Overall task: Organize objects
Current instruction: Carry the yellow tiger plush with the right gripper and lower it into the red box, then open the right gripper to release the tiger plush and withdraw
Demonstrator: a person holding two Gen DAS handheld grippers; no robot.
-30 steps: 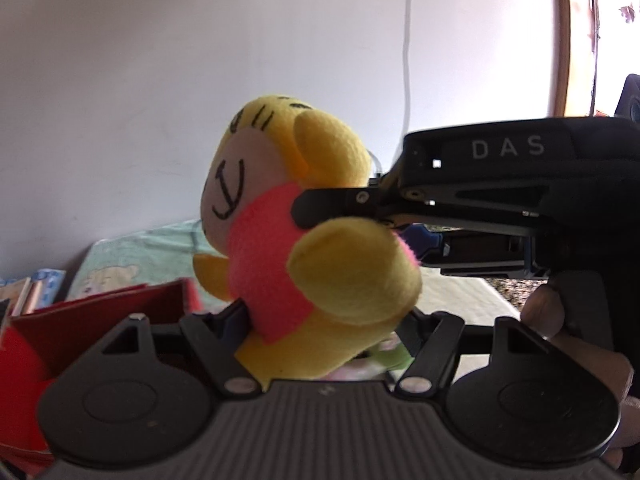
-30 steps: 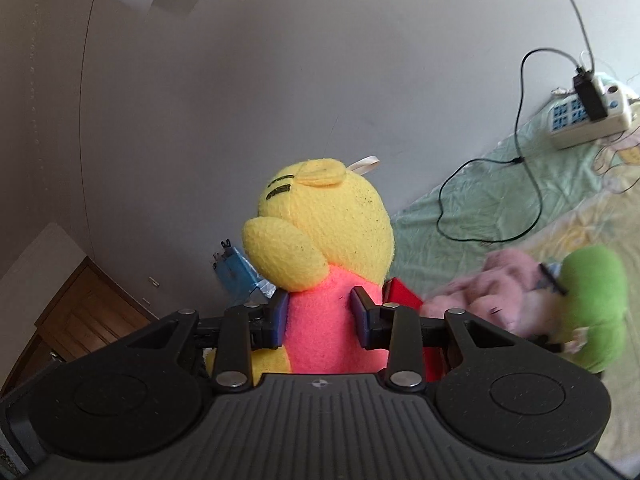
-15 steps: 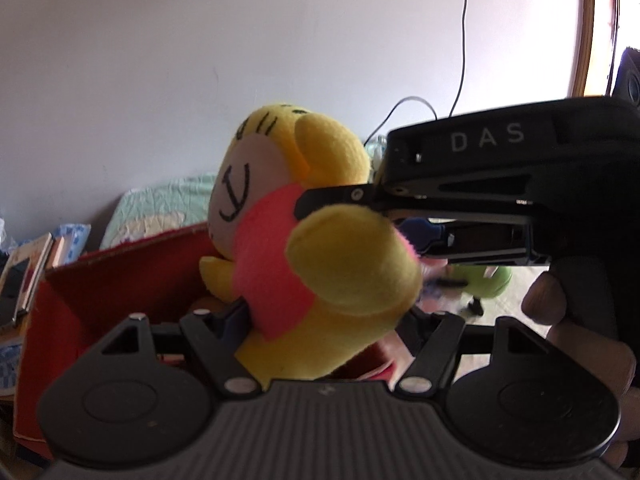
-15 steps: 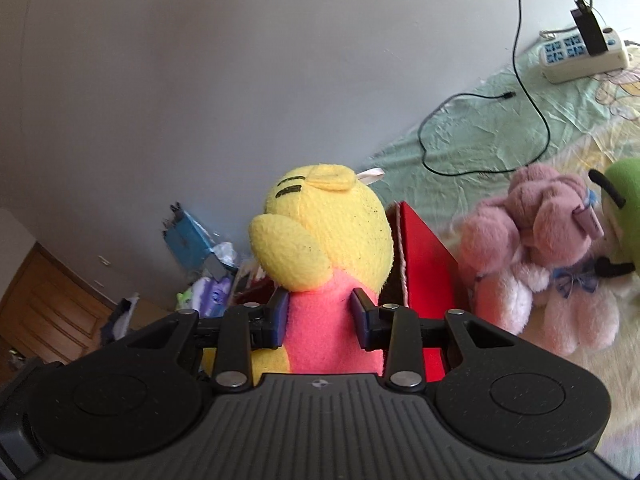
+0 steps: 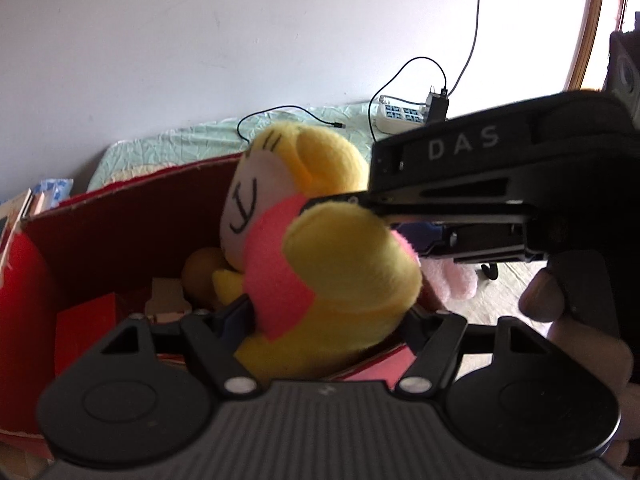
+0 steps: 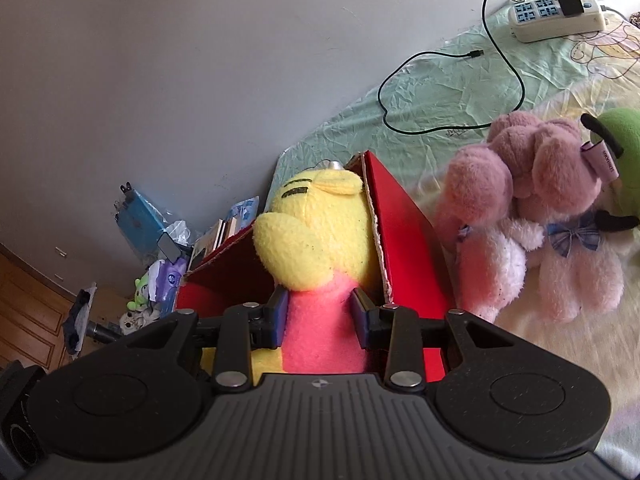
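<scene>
A: Which object is carried, and where is it?

B: The yellow plush bear with a pink shirt [image 5: 320, 264] hangs over the open red cardboard box [image 5: 120, 216], its lower body at about the height of the box's near rim. The box stands at the edge of a pale green quilted bedsheet [image 6: 436, 84].

A: How do the jaws stand?

B: The right gripper [image 6: 320, 316] pinches the pink torso; both blue pads [image 6: 279, 316] press into the fabric just below the yellow head. In the left wrist view this gripper enters from the right, marked "DAS", with a hand [image 5: 560, 320] behind it. The left gripper [image 5: 324, 324] has the bear's yellow underside between its fingers; its jaws have just been opening, and whether the pads touch the plush cannot be told.

A: What lies around the box?

B: A fluffy pink plush rabbit with a blue checked bow [image 6: 540, 216] sits just beside the box's right wall, and a green plush toy [image 6: 620, 136] touches it. A white power strip [image 6: 556, 16] and a black cable [image 6: 440, 92] lie near the sheet's far edge, against the white wall [image 6: 200, 60].
</scene>
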